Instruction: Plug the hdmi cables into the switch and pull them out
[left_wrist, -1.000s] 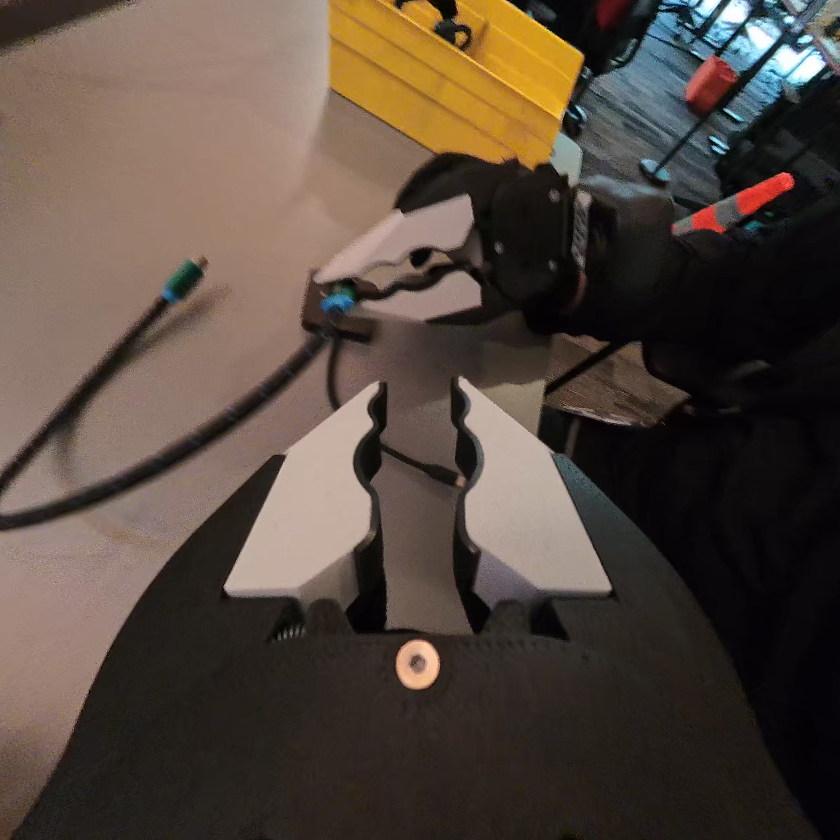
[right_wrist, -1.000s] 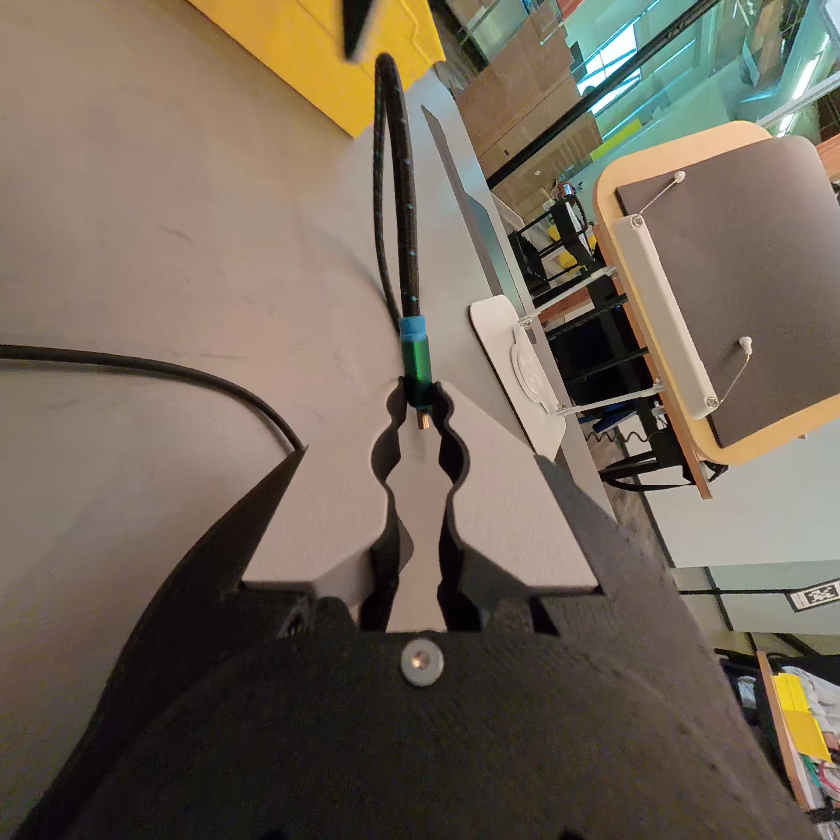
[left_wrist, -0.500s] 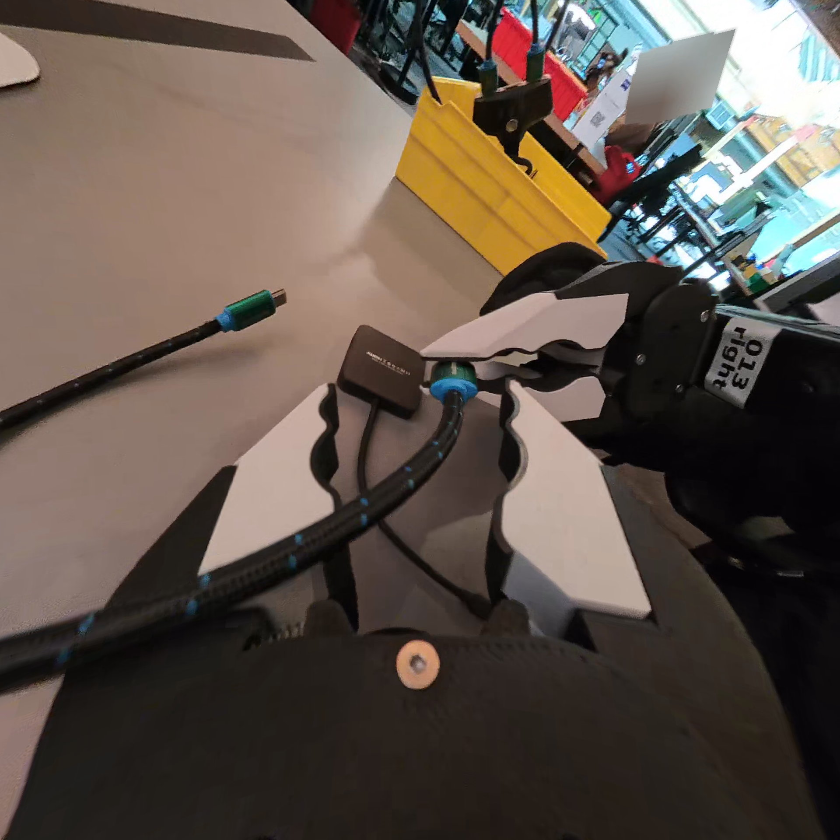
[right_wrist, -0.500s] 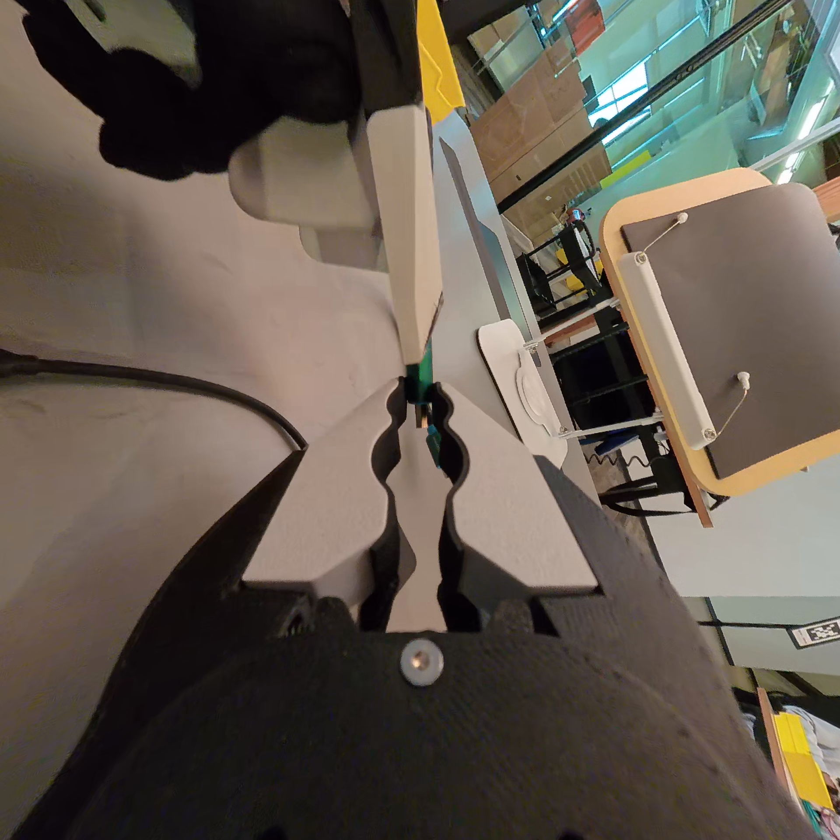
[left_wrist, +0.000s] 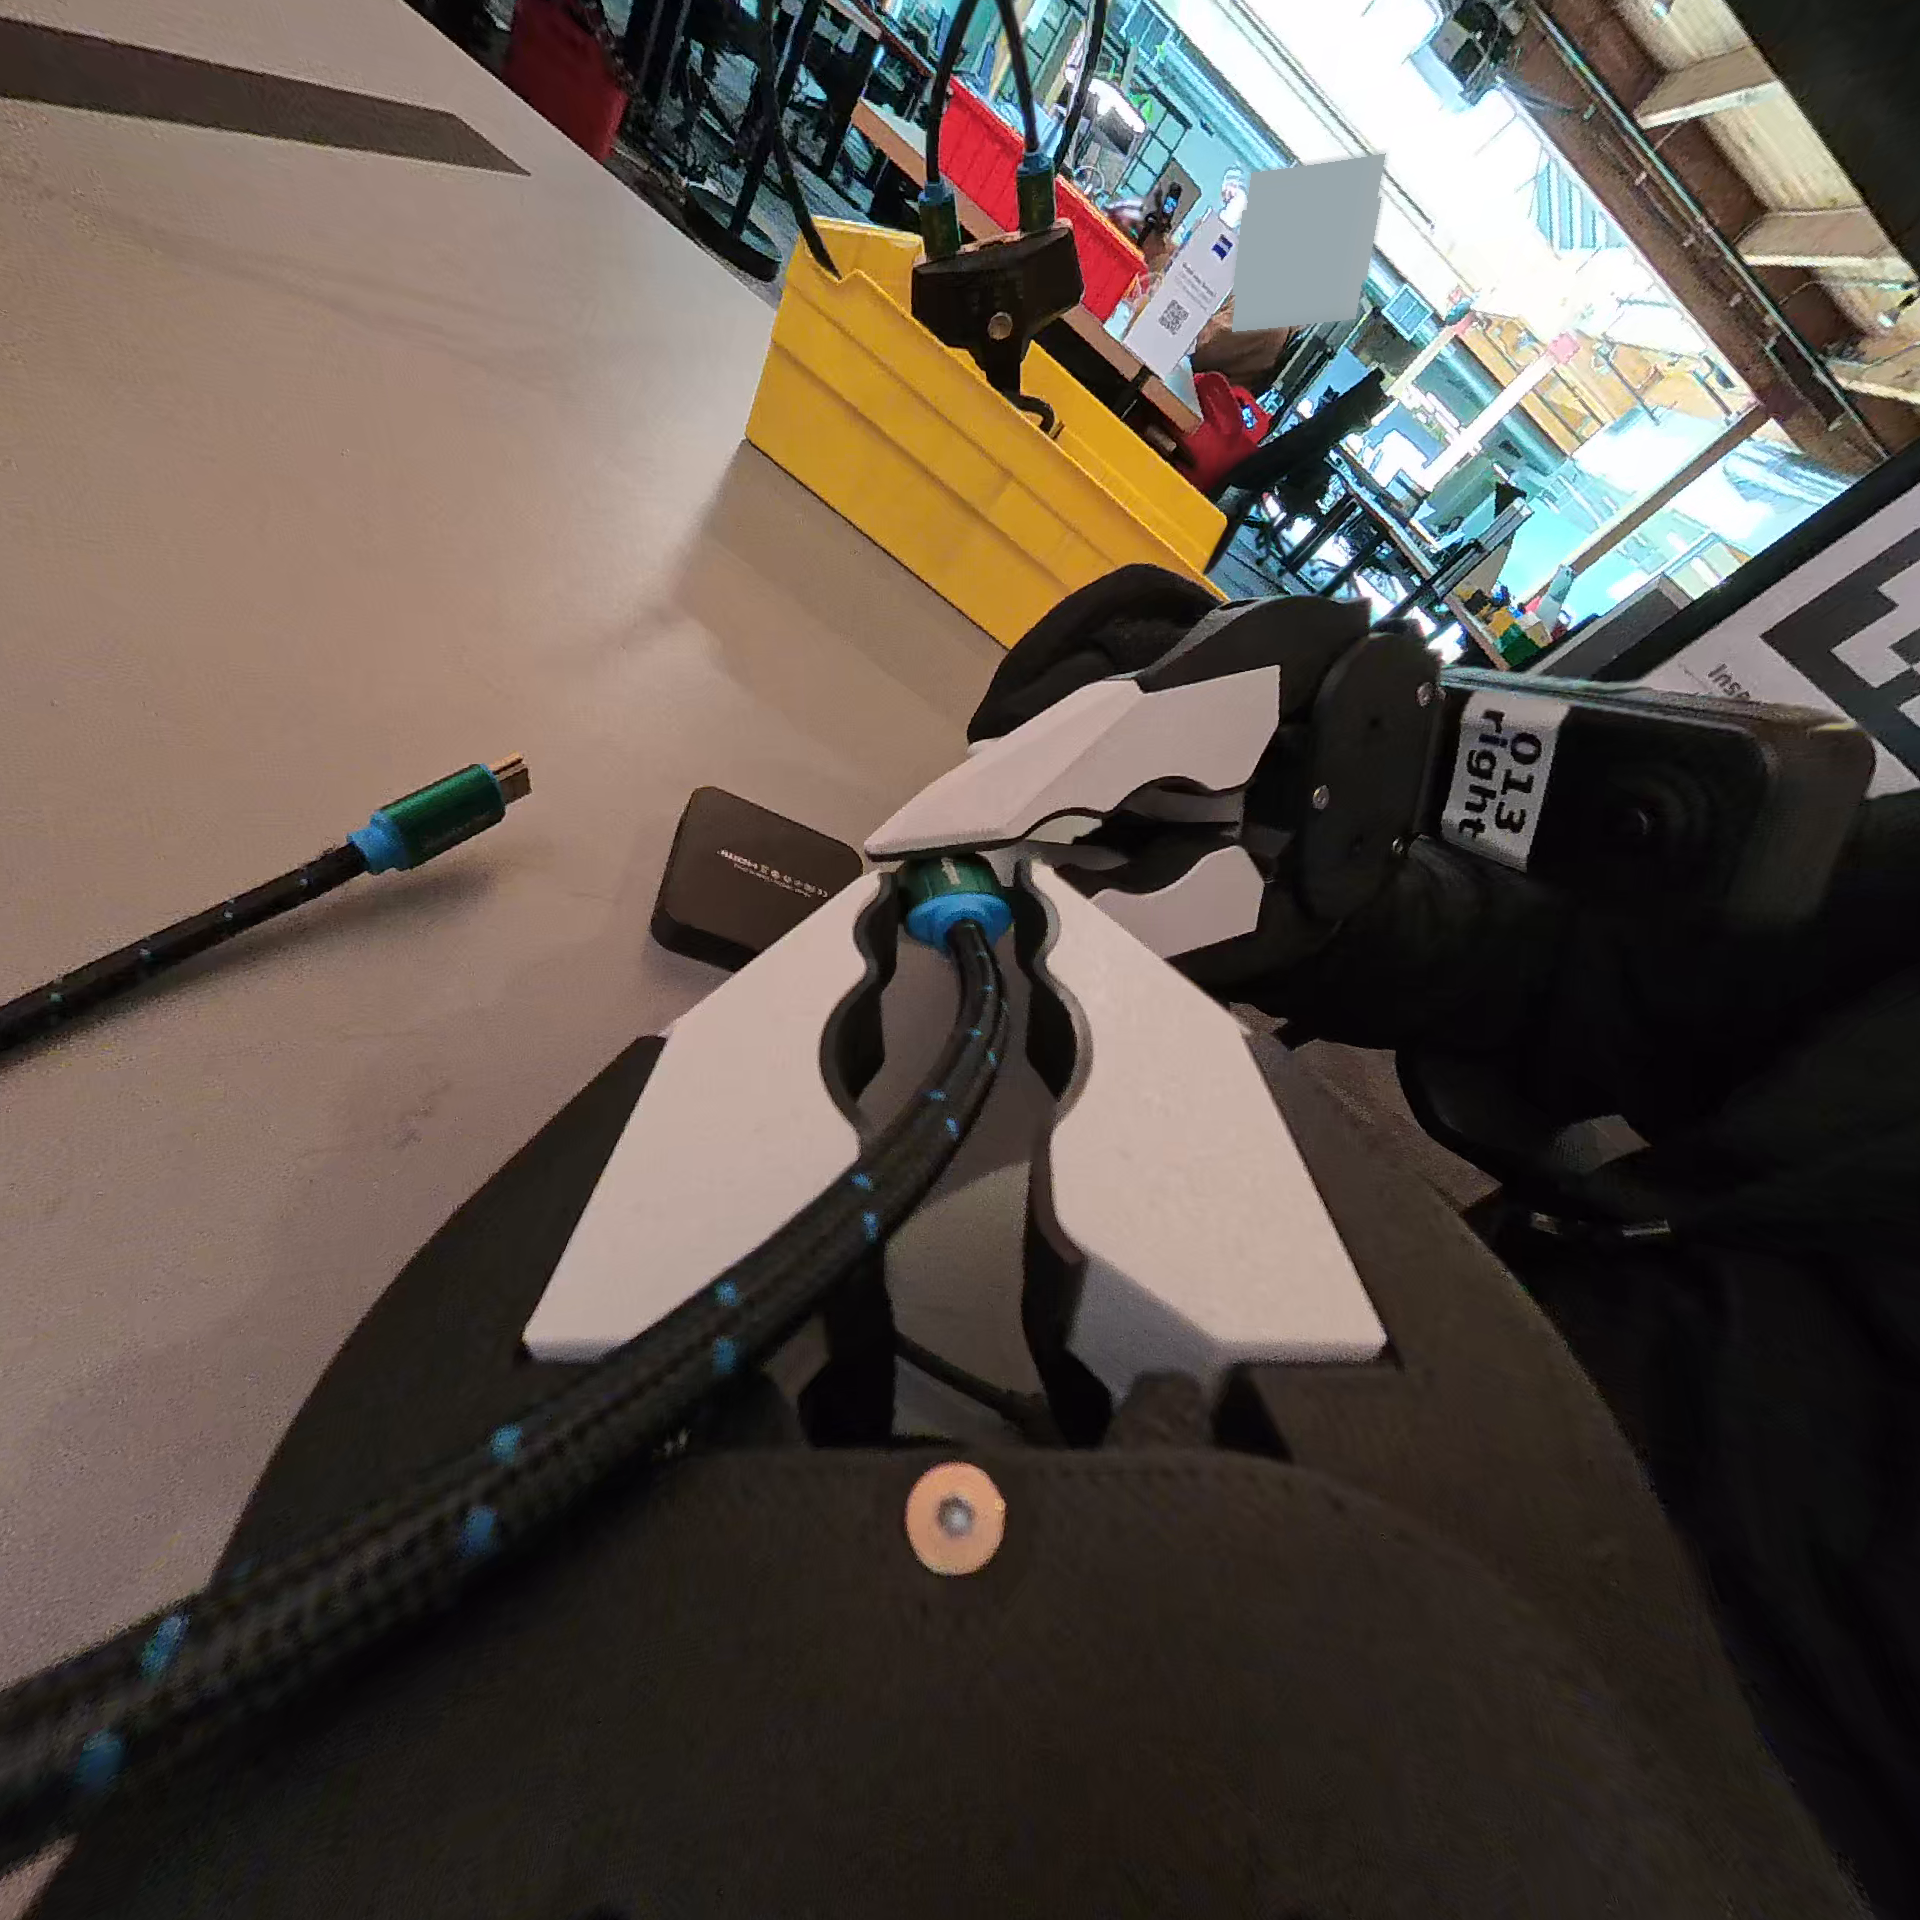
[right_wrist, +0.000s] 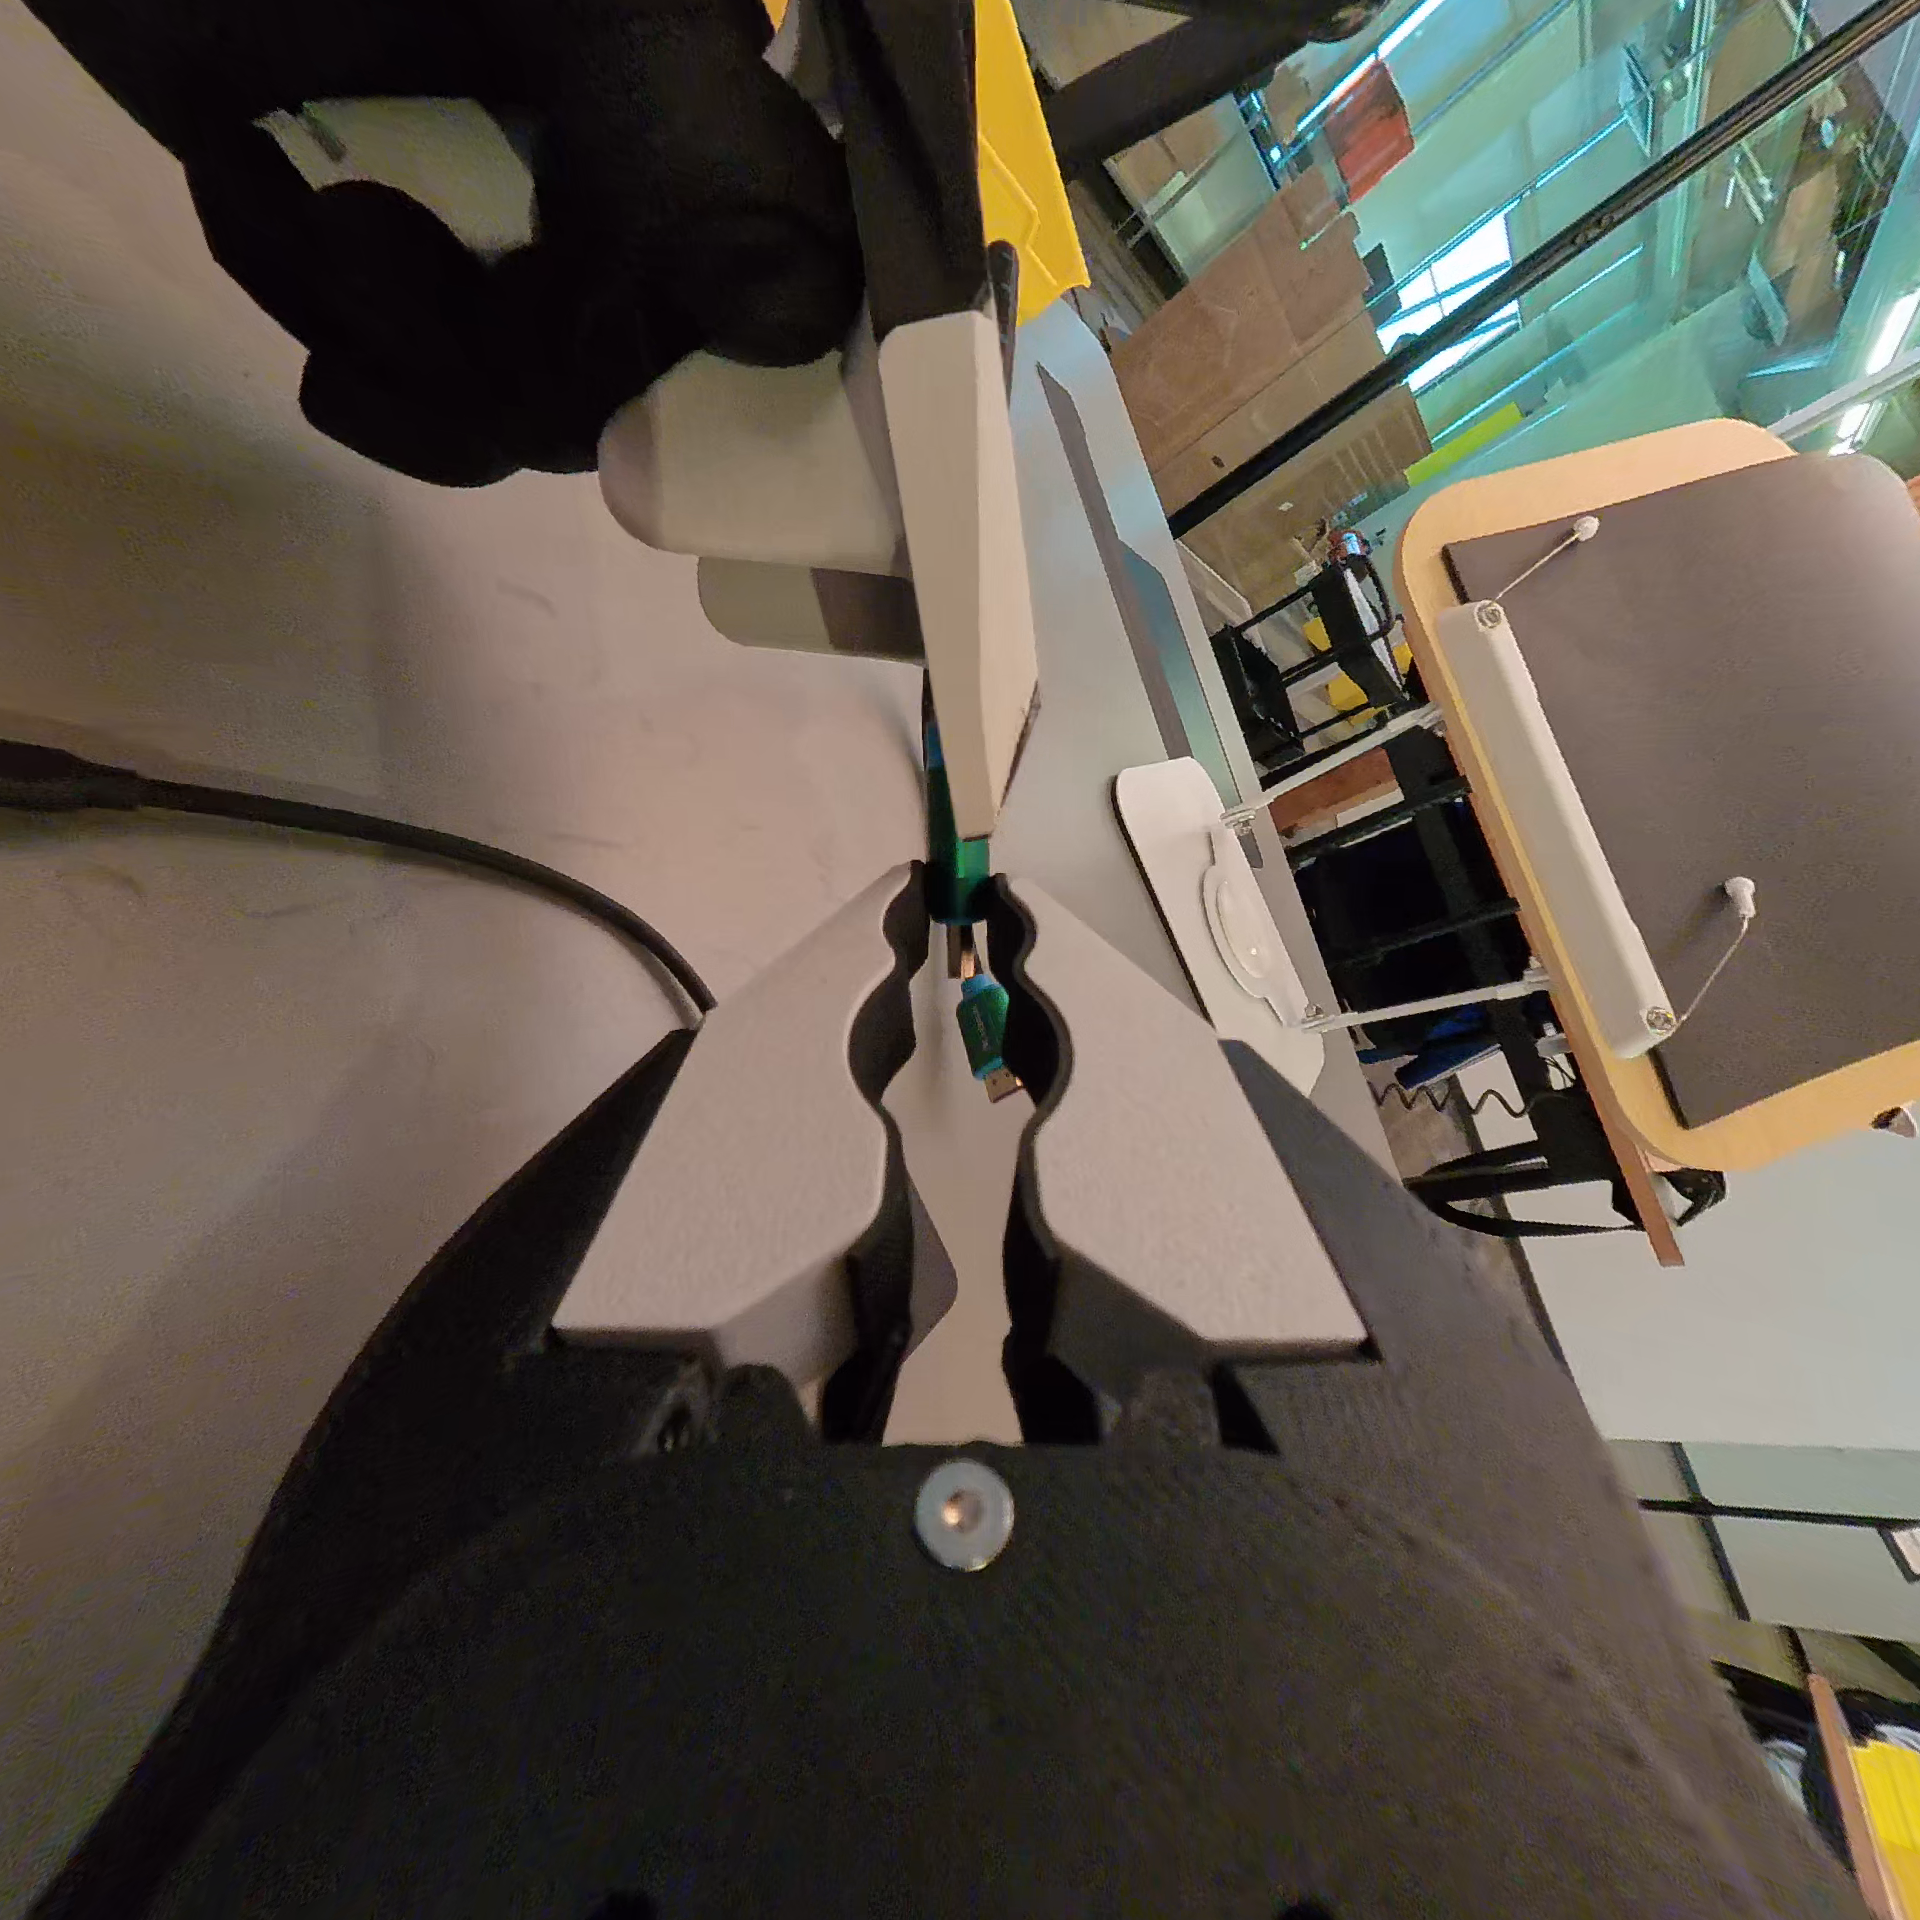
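Note:
A braided HDMI cable (left_wrist: 727, 1340) ends in a green plug with a blue collar (left_wrist: 948, 906). My left gripper (left_wrist: 954, 896) is closed around that plug at its fingertips, and the cable trails back over its left finger. My right gripper (left_wrist: 961, 860) grips the same plug from the right and is shut on it in the right wrist view (right_wrist: 958, 896). A left finger (right_wrist: 971, 623) comes in from above there. The black switch (left_wrist: 758, 875) lies flat on the table just left of the plug. A second green plug (left_wrist: 447, 816) lies loose on the table, also seen between the right fingers (right_wrist: 982, 1029).
A yellow bin (left_wrist: 935, 468) stands at the back of the grey table (left_wrist: 312, 468), with a black holder and two cables (left_wrist: 992, 286) above it. A thin black lead (right_wrist: 416, 831) crosses the table. A white pad (right_wrist: 1184, 831) lies near the table's edge. Both grippers' tips are close together, under 4 cm apart.
My left gripper has moved in over the held plug and narrowed its fingers around it. The right gripper has kept its grip on the plug.

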